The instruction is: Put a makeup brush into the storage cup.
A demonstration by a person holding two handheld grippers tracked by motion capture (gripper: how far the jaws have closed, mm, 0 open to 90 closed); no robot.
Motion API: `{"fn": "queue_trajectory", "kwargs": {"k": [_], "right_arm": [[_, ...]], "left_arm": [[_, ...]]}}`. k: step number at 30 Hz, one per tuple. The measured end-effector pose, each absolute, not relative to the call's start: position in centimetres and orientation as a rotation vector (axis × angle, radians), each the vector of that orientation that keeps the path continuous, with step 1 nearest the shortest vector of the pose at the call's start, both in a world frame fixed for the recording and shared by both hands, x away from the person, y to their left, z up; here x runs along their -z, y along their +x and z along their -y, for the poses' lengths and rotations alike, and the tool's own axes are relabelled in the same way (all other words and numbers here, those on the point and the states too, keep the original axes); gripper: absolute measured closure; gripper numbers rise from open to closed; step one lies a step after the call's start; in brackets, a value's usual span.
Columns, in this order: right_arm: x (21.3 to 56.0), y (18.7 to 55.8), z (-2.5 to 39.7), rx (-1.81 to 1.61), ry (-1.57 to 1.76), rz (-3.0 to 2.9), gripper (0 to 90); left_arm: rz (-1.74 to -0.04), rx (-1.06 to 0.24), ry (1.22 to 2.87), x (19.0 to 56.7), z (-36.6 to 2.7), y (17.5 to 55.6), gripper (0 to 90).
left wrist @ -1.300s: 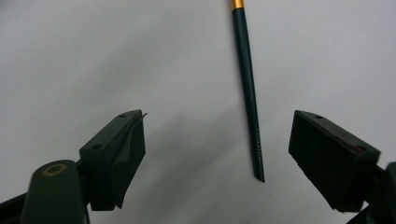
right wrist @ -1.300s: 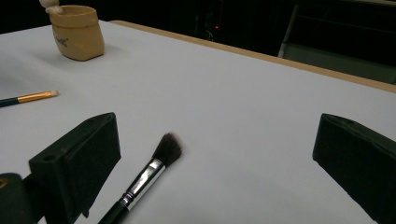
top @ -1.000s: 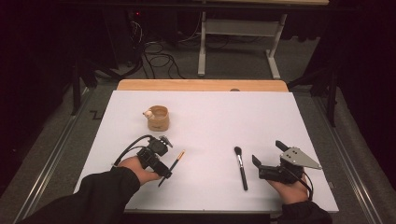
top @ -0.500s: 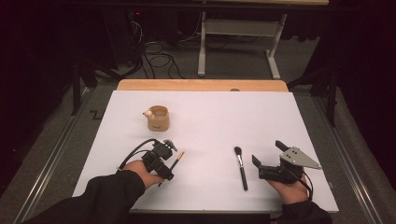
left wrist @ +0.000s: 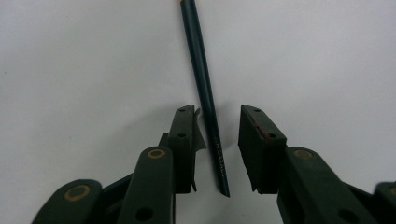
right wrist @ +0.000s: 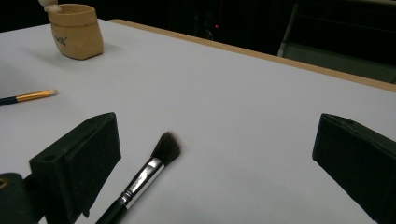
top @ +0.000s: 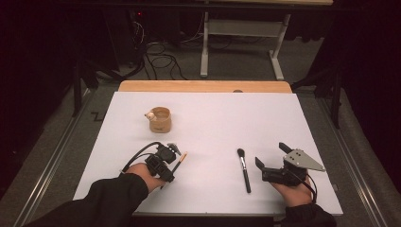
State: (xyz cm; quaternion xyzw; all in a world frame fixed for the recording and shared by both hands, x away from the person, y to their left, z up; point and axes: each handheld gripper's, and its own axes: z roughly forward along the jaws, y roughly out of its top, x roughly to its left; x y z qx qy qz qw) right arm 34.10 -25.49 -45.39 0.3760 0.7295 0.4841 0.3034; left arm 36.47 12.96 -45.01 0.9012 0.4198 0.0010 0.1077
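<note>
As before, the left gripper (left wrist: 217, 144) straddles the pencil (left wrist: 204, 93) — jaws unclosed, lower now.

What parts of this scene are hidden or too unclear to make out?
- Thin brush: in the left gripper view the top edge cuts off its tip.
- Makeup brush: in the right gripper view the bottom edge and the near jaw cut off its handle.
- Tan pot: too small in the high view to tell what it holds; its print is unreadable.
- Left gripper: in the high view its jaws are too small to judge.
</note>
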Motion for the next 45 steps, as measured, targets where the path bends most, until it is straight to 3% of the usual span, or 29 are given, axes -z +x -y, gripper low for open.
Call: {"fn": "queue_trajectory", "kwargs": {"k": [26, 45], "right_arm": [[45.5, 34.1, 25.5, -1.279, 0.995, -1.936, 1.6], [45.4, 34.1, 25.5, -1.275, 0.993, -1.935, 1.8]], "left_arm": [[-1.227, -0.015, 2.669, 45.6, -12.9, 36.5, 83.3], [-1.156, -0.020, 2.614, 45.1, -14.1, 36.5, 84.4]]}}
